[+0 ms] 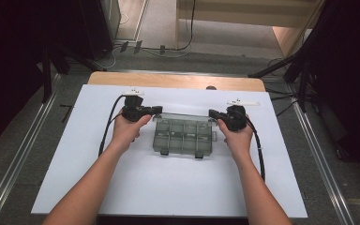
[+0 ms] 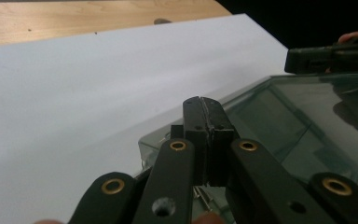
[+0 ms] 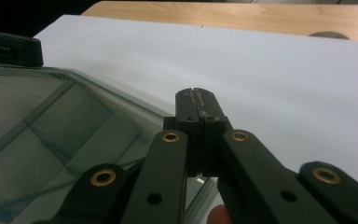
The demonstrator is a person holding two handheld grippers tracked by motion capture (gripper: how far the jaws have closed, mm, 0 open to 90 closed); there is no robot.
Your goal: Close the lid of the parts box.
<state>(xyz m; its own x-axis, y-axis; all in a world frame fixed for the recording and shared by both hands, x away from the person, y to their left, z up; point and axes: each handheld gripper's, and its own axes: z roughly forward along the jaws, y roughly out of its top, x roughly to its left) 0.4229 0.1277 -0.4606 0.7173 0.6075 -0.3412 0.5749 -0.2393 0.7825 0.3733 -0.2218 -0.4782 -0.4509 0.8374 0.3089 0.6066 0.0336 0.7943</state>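
Note:
A clear plastic compartment box [image 1: 184, 136] with a shut lid lies in the middle of the white board. My left gripper [image 1: 158, 110] is shut with nothing in it, its tip over the box's far left corner. My right gripper [image 1: 212, 113] is shut and empty too, at the box's far right corner. In the left gripper view the closed jaws of the left gripper [image 2: 202, 101] point across the lid of the box [image 2: 307, 126], and the right gripper [image 2: 328, 58] shows beyond. In the right gripper view the right gripper [image 3: 195, 91] hangs over the box [image 3: 51, 135] edge.
The white board [image 1: 168, 187] lies on a wooden table [image 1: 178, 80] whose far strip shows. Black cables [image 1: 108, 126] trail from both grippers. Dark stands and floor rails flank the table.

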